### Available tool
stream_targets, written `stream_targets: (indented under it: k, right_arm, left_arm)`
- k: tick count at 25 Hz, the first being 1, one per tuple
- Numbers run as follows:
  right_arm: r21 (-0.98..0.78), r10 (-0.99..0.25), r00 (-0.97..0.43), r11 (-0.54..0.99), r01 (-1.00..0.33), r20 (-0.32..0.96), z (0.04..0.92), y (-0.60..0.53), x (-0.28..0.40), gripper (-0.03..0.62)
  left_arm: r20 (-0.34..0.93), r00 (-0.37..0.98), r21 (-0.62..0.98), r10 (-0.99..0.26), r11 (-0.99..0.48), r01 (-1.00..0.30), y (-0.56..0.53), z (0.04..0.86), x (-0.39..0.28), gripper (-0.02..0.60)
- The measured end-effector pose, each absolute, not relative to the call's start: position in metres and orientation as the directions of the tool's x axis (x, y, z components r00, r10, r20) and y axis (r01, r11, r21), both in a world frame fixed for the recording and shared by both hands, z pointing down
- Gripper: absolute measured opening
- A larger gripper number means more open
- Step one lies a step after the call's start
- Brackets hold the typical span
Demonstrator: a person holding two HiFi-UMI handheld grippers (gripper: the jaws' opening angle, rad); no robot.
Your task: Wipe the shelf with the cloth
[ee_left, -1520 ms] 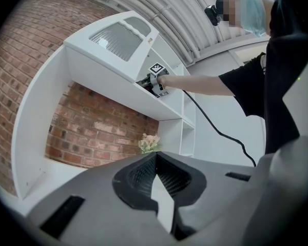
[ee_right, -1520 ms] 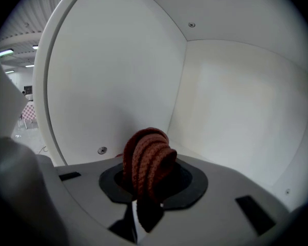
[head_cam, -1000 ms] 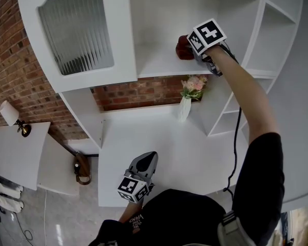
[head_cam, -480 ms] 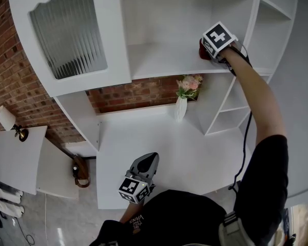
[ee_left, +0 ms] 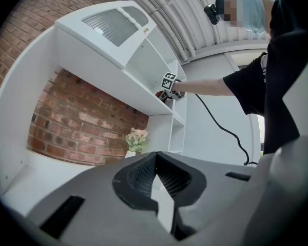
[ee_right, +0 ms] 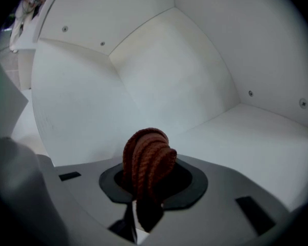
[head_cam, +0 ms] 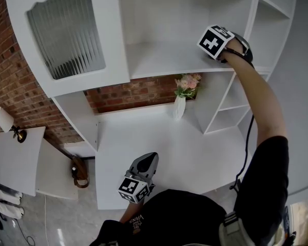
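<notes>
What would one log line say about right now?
right claw: shut on cloth | place: right end of shelf | cloth touching shelf: cannot tell | left claw: shut, empty, held low

Head view: overhead, aimed steeply down on the white shelf unit (head_cam: 159,60) and white desk (head_cam: 195,152). Left gripper view: low over the desk, facing up and across, far from the shelf. Right gripper view: close inside a shelf compartment, facing its back corner past the rust-brown knitted cloth (ee_right: 148,160). Head and left gripper views share the white vase of pink flowers (head_cam: 180,106) and the right gripper (head_cam: 215,42).
</notes>
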State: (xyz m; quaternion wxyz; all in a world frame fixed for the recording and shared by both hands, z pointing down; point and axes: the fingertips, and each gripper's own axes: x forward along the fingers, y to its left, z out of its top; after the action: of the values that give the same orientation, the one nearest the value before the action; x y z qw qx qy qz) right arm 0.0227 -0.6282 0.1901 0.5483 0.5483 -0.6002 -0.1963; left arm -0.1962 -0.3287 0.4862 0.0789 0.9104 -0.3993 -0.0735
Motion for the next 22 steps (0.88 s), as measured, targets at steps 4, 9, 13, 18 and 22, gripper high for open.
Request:
stream_targets:
  k: [4,9,13,18,22]
  right_arm:
    - [0.743,-0.898,0.036,0.341,-0.577,0.439,0.177,-0.619,-0.003,0.098]
    - [0.449,-0.814,-0.347,0.555,-0.700,0.465,0.167,-0.591,-0.086,0.098]
    - [0.236,-0.685,-0.571,0.709,-0.664,0.453,0.166,-0.563,-0.151,0.098]
    - [0.083,-0.557,-0.699,0.805,-0.588,0.448,0.181,-0.542,-0.209,0.098]
    - [0.013,-0.506,-0.737,0.828,-0.561,0.448,0.196,-0.533,-0.233,0.098]
  left_arm:
    - [-0.066,0.671,0.204,-0.738,-0.669,-0.715,-0.329,0.488,-0.197,0.008]
    - [-0.072,0.680,0.194,-0.730,-0.679,-0.708,-0.328,0.483,-0.193,0.008]
    - [-0.072,0.671,0.195,-0.738,-0.670,-0.716,-0.324,0.483,-0.195,0.008]
    - [-0.077,0.654,0.192,-0.753,-0.654,-0.731,-0.322,0.482,-0.203,0.008]
    - [-0.080,0.644,0.194,-0.760,-0.646,-0.738,-0.318,0.483,-0.207,0.008]
